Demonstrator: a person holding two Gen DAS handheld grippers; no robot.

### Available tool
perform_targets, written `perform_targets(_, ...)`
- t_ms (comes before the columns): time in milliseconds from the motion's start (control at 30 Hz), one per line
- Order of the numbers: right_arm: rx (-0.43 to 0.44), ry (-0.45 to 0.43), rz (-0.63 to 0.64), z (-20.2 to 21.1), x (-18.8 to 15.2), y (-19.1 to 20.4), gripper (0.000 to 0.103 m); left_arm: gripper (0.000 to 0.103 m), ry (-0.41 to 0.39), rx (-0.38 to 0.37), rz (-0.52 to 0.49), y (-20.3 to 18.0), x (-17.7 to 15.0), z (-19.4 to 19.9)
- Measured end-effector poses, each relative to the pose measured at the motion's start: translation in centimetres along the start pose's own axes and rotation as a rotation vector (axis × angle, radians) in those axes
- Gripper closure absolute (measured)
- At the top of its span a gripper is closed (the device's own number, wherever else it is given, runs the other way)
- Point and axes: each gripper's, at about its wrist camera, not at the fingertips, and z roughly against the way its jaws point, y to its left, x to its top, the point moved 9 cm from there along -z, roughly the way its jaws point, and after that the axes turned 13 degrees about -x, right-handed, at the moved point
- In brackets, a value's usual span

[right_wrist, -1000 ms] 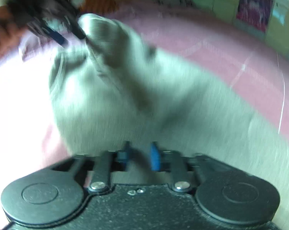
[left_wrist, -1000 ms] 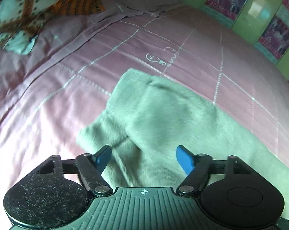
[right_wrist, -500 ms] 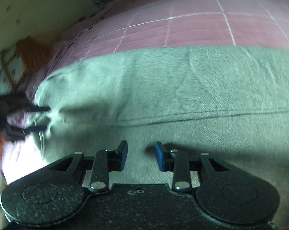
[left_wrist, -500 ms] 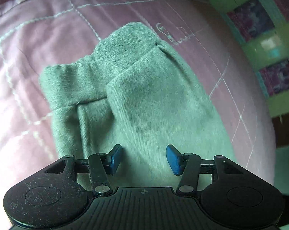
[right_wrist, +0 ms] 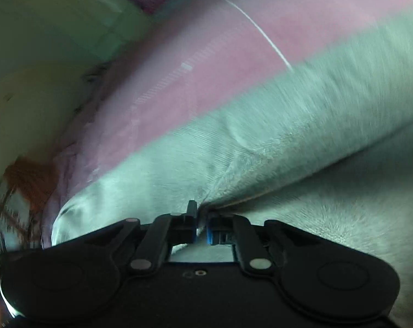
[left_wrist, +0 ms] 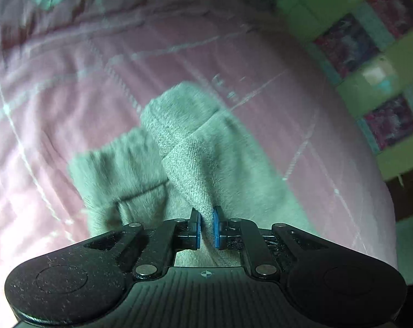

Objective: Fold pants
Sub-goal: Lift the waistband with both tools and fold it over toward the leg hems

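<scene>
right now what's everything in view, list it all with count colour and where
pants: one pair, pale grey-green, lying on the bed, a ridge of cloth pinched up at each gripper
bedspread: one, pink with thin white grid lines, under the pants
patterned cloth: one, orange and teal, at the far left edge in the right wrist view, blurred
wall: green with dark purple patterned panels, beyond the bed
left gripper: one, black with blue pads, jaws just closed on a fold of the pants
right gripper: one, black with blue pads, jaws just closed on a crease of the pants
</scene>
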Motion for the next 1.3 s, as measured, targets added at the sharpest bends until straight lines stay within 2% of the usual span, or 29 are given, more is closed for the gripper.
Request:
perform_targets(100,0.083,-0.022,0.103,4.6,-1.0,1.3,0.096,0.094,-0.003,-0.024,-0.06,0.2,0.3,3.9)
perform_targets(200,0.091,0.005,0.207,6.4,-3.7,2.0,0.096,0.094,0.023,0.039,-0.152,2.1,-1.2,4.5)
perform_targets(267,0.054,0.038,0.276,4.9,-6.0,2.3,0.096,0.094,0.052,0.116,-0.145,4.8,-2.4,3.1)
perform_targets(333,0.019,0.093,0.277,3.2,-8.1,2.1,0.096,0.094,0.065,0.139,-0.093,6.9,-3.6,2.2)
perform_targets(400,-0.03,0.104,0.316,2.2,-9.2,1.8,0.096,0.094,0.052,0.142,-0.108,6.5,-4.0,2.6)
perform_targets(500,-0.037,0.091,0.334,2.7,-9.3,1.4,0.096,0.093,0.048,0.156,-0.166,5.7,-3.9,2.8)
perform_targets(533,-0.039,0.075,0.353,2.9,-9.0,1.8,0.094,0.091,0.056,0.164,-0.158,5.8,-3.9,2.5)
perform_targets(567,-0.052,0.067,0.371,2.8,-8.9,2.2,0.085,0.089,0.062,0.175,-0.147,6.0,-3.9,2.6)
perform_targets(633,-0.073,0.126,0.38,1.9,-9.8,2.0,0.082,0.088,0.033,0.194,-0.162,5.2,-3.8,3.8)
perform_targets(767,-0.037,0.088,0.328,4.6,-8.7,1.4,0.079,0.088,-0.01,0.161,-0.289,0.8,-4.4,6.6)
perform_targets(867,-0.039,0.087,0.249,6.2,-7.6,-1.3,0.077,0.088,0.038,0.129,-0.343,-1.9,-6.1,5.6)
perform_targets(933,-0.076,0.083,0.201,6.7,-7.0,-4.1,0.075,0.088,0.089,0.121,-0.355,-2.9,-8.2,4.0)
perform_targets(1033,-0.129,0.064,0.102,7.5,-5.7,-8.4,0.075,0.088,0.154,0.149,-0.385,-3.3,-11.4,1.4)
perform_targets(1100,-0.157,0.046,0.042,8.2,-4.6,-11.1,0.075,0.087,0.158,0.179,-0.41,-3.1,-12.9,0.5)
perform_targets(1300,-0.175,0.004,-0.194,8.3,-1.6,-17.6,0.077,0.087,0.16,0.191,-0.371,-2.5,-13.1,0.0)
